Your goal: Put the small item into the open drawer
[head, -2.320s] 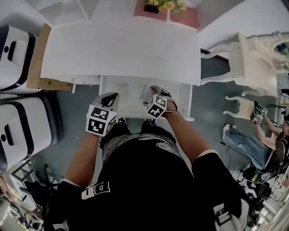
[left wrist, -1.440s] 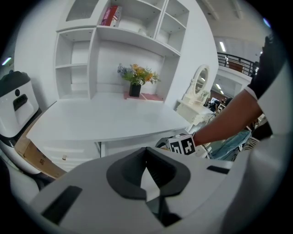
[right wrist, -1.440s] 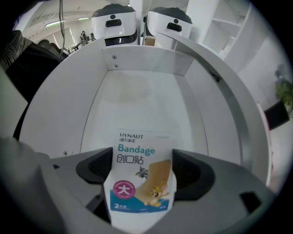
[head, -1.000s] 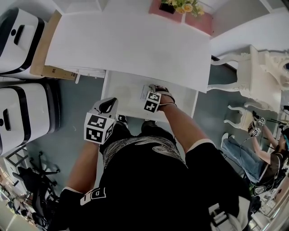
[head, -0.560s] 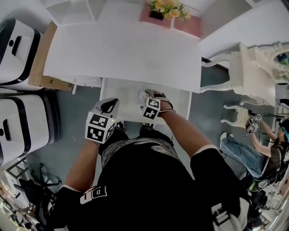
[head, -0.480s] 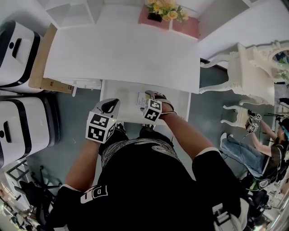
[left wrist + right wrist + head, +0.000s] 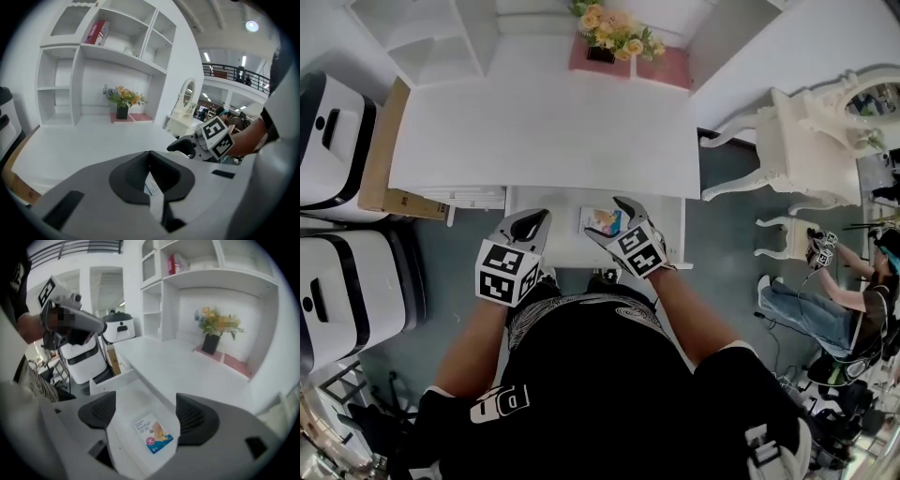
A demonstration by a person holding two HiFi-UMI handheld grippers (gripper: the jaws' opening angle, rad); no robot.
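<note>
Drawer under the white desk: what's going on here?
A person holds a gripper in each hand over the open drawer. The small printed packet lies flat on the drawer floor. The right gripper hovers just above it, jaws apart on either side, gripping nothing. The left gripper hangs at the drawer's left side, jaws nearly together.

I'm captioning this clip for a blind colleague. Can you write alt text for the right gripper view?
A small flat white-and-blue printed packet lies on the floor of the open white drawer, framed between the apart jaws of the empty right gripper. Beyond stretch a white desktop and yellow flowers in a dark vase.
</note>
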